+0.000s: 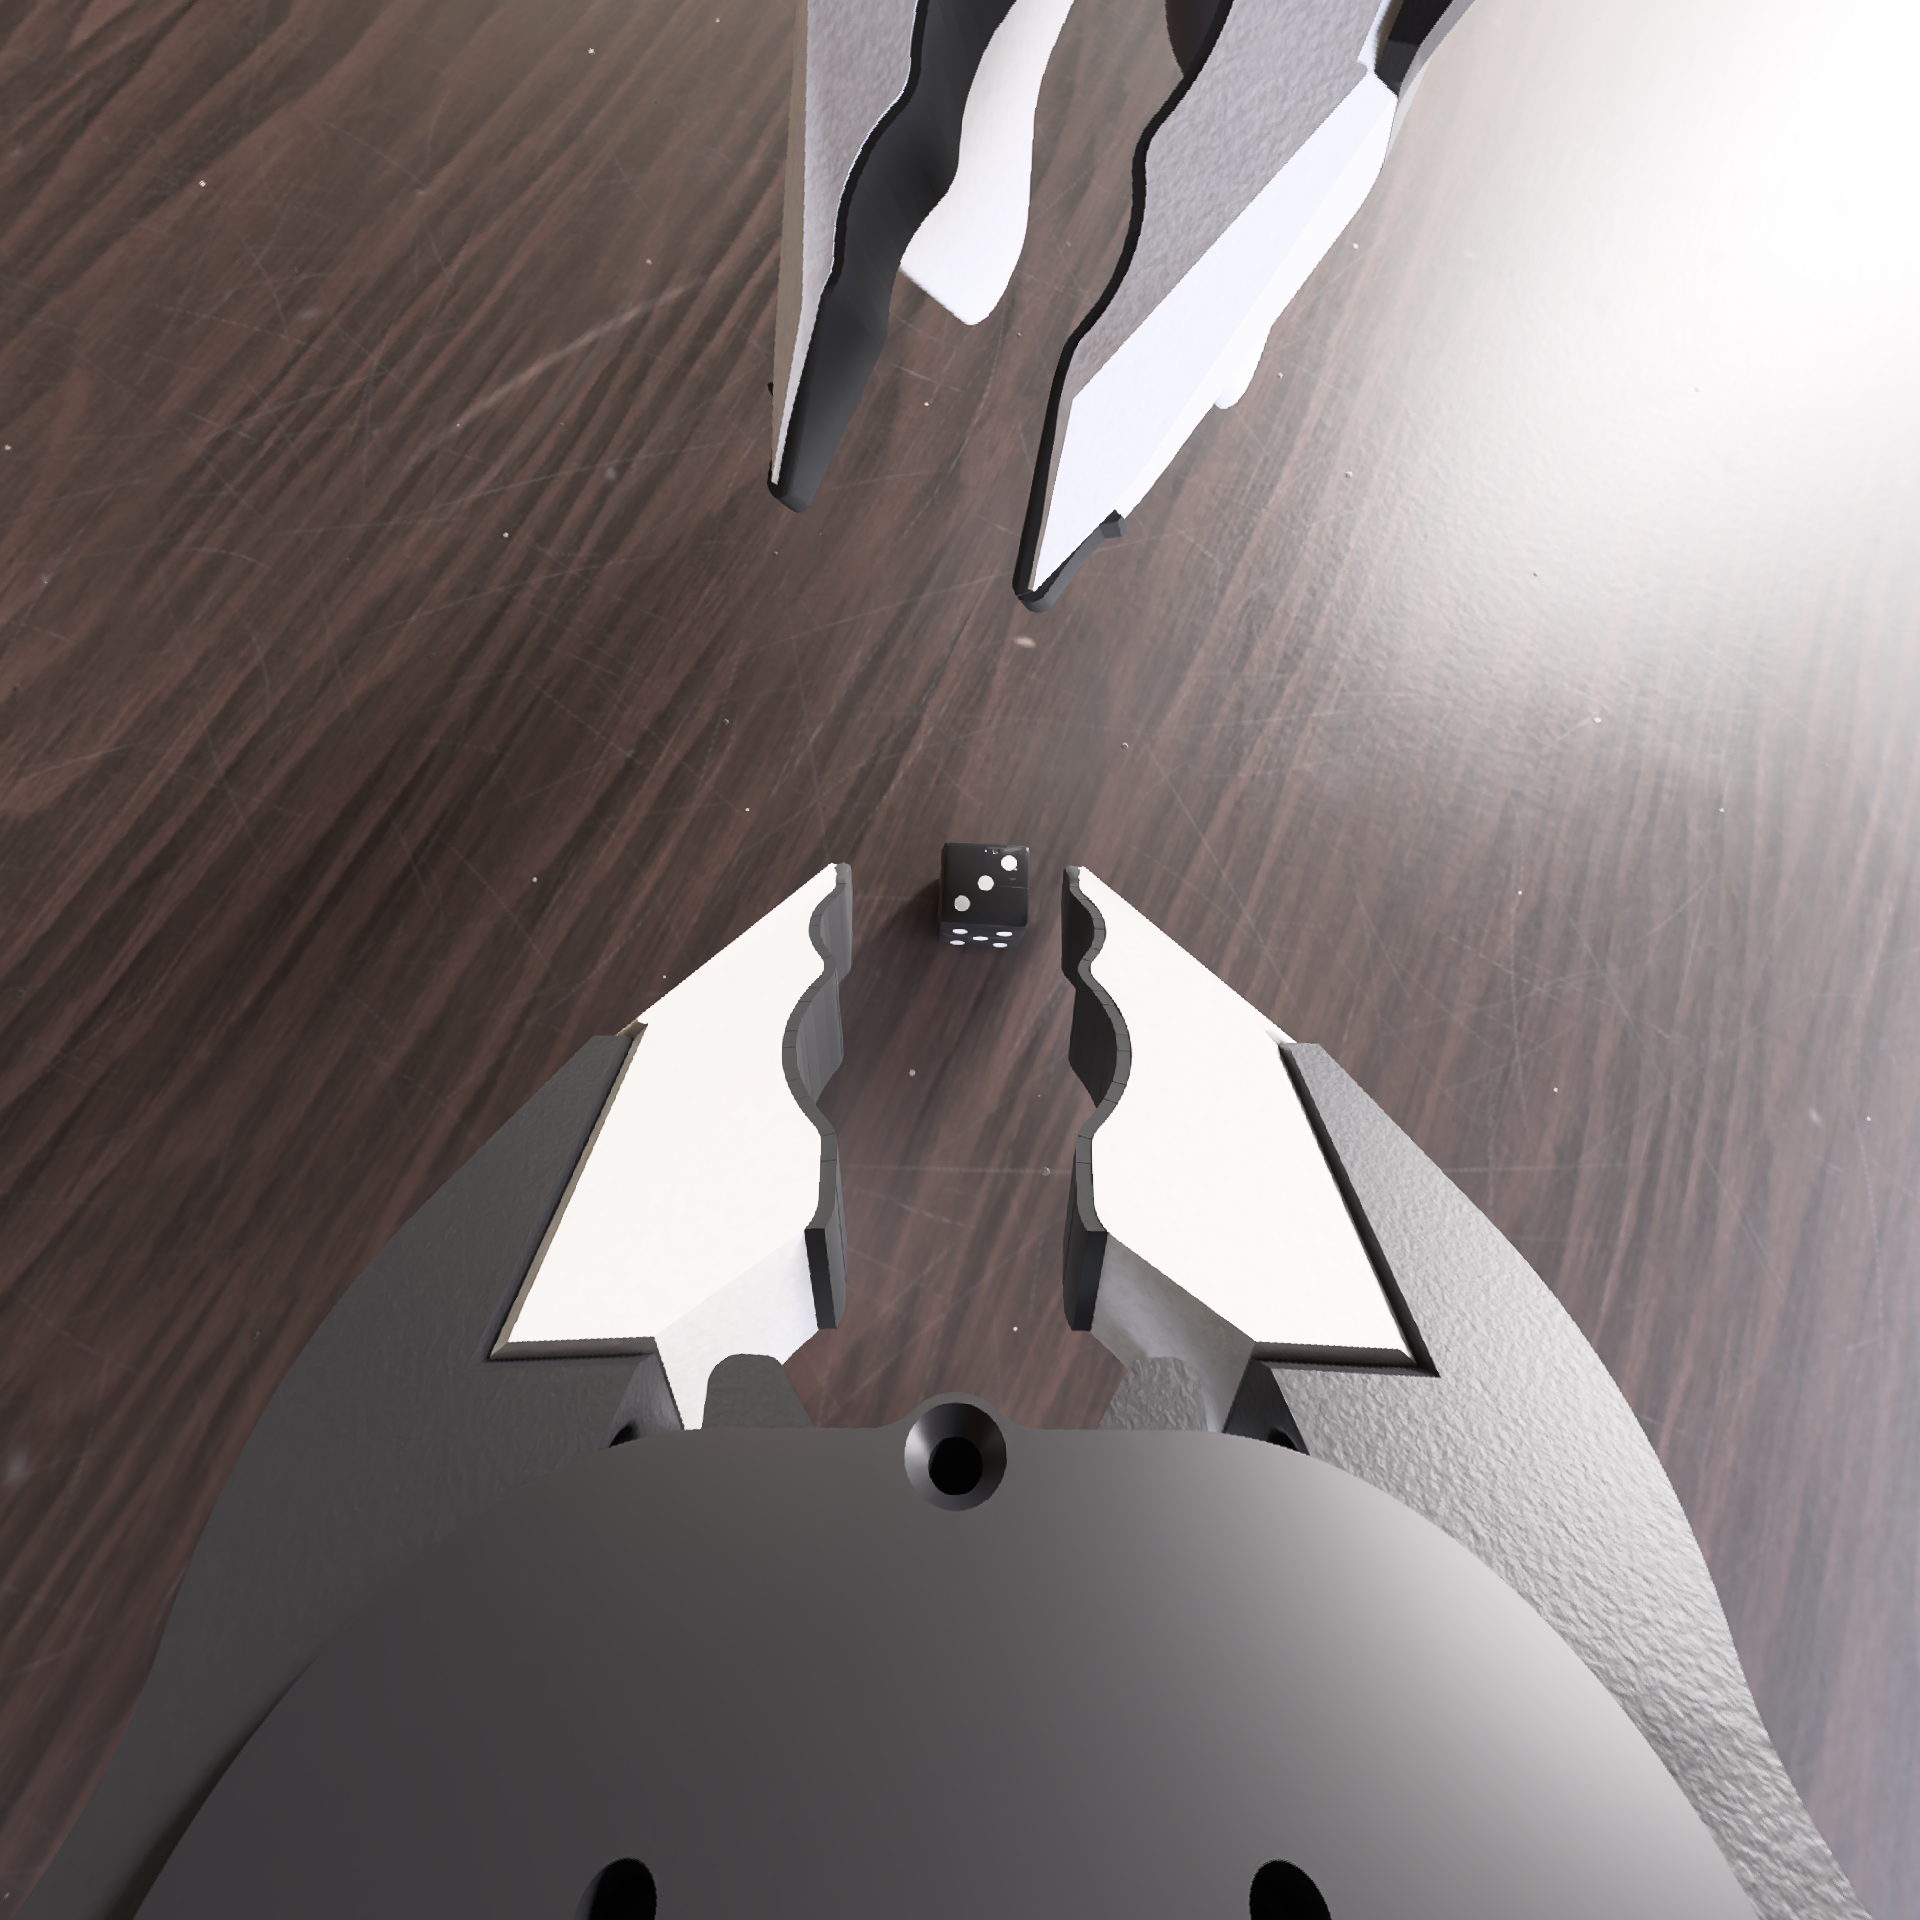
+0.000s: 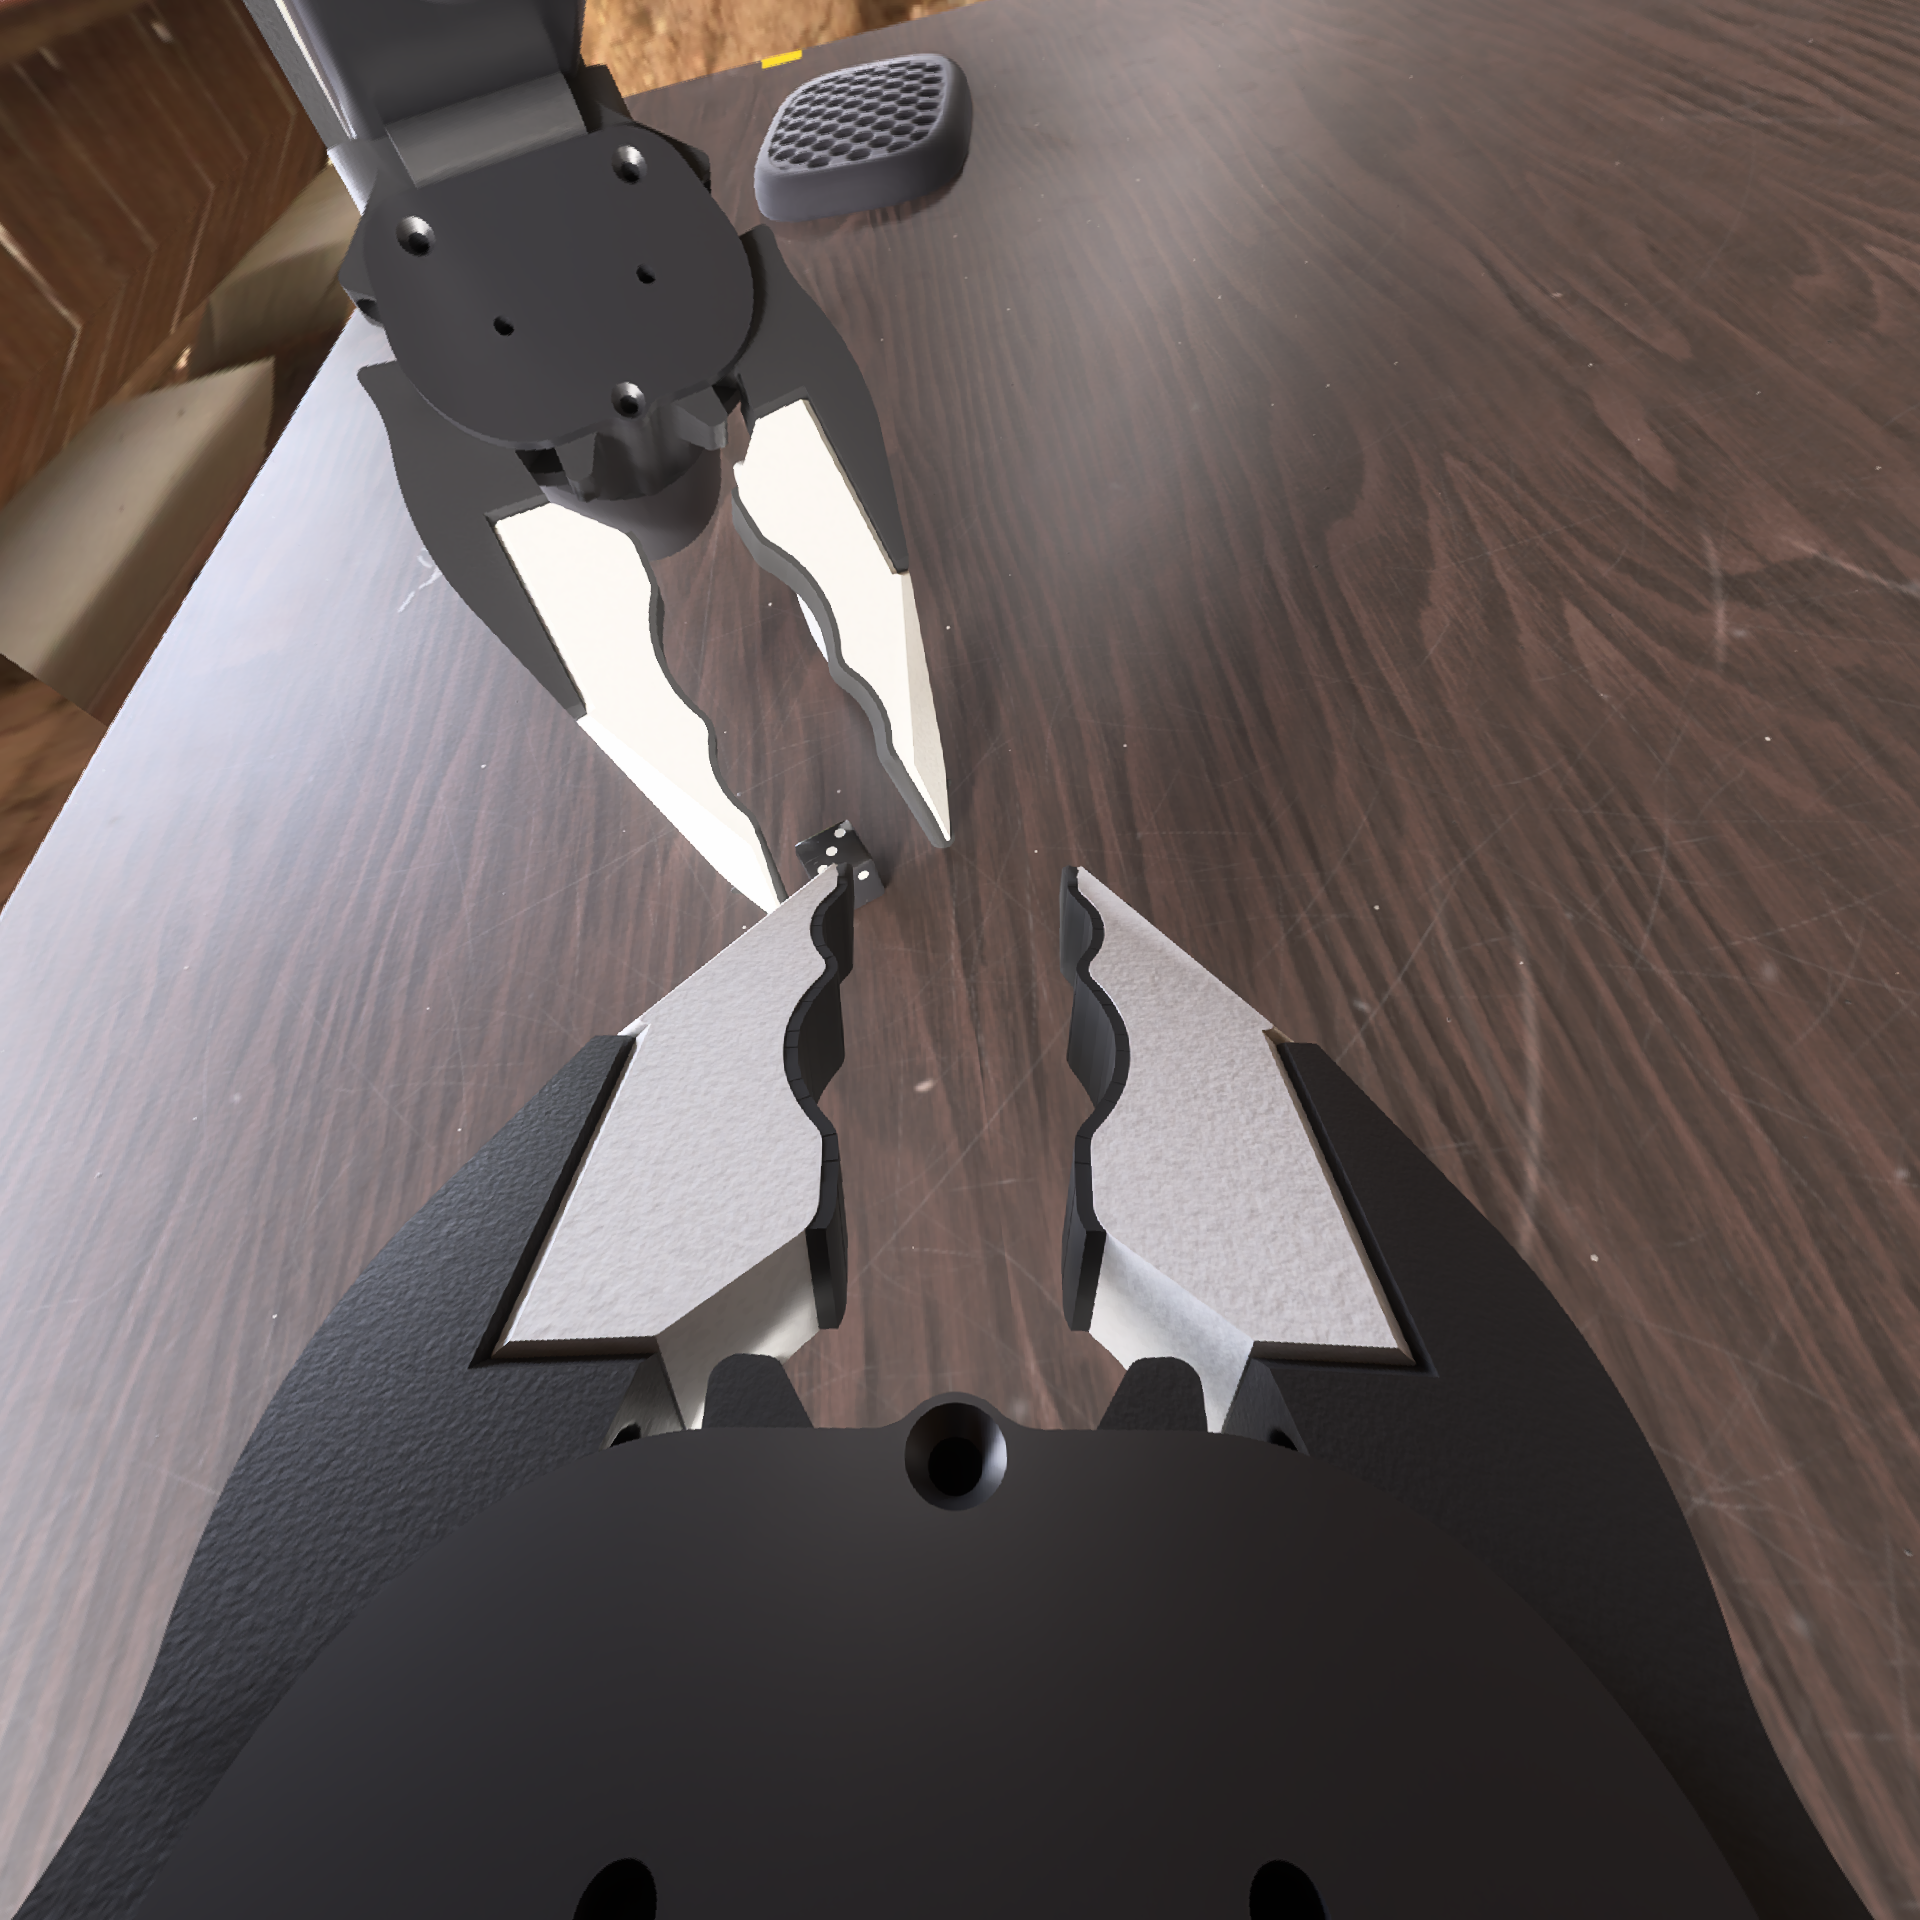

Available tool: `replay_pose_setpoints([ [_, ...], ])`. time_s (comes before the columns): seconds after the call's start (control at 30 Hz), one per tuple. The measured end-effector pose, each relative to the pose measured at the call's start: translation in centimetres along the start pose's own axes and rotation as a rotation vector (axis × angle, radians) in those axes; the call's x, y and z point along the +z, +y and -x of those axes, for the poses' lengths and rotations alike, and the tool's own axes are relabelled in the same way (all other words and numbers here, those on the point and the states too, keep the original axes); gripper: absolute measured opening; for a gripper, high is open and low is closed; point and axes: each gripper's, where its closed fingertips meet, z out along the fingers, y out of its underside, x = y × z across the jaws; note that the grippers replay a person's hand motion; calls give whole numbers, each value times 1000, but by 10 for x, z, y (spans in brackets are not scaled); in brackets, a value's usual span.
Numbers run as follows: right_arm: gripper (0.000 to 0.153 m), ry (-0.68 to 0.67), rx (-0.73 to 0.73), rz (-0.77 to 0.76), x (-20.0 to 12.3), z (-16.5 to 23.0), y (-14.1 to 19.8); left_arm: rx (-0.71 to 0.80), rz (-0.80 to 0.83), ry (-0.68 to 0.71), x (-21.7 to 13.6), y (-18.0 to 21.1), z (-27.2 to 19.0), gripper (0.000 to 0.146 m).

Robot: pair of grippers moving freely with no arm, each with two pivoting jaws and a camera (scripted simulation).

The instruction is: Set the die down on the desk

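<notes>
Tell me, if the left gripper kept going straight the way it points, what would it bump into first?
Probably the small black die with white pips, lying on the dark wooden desk just past the open left gripper; depth is unclear.

- A strong white glare washes the desk (image 1: 1558, 364) at the upper right of the left wrist view — the wood grain there fades almost to nothing.
- The same light brightens the right half of the left gripper (image 1: 956, 883) housing, grading from dark grey to near white.
- In the right wrist view the lighting is even and softer; the right gripper (image 2: 956, 883) body stays nearly black.
- Shadows on the wood are faint, with soft edges.
- Both views are sharp throughout, fine scratches readable.
- Wide-angle distortion bends the grain lines outward near the frame edges.
</notes>
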Motion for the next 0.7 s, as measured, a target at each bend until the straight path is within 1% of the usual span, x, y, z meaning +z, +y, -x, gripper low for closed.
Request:
replay_pose_setpoints([
  [0.7, 43, -10, 16, -5, 0, -1, -1, -5, 0, 1, 0, 0, 0, 40],
])
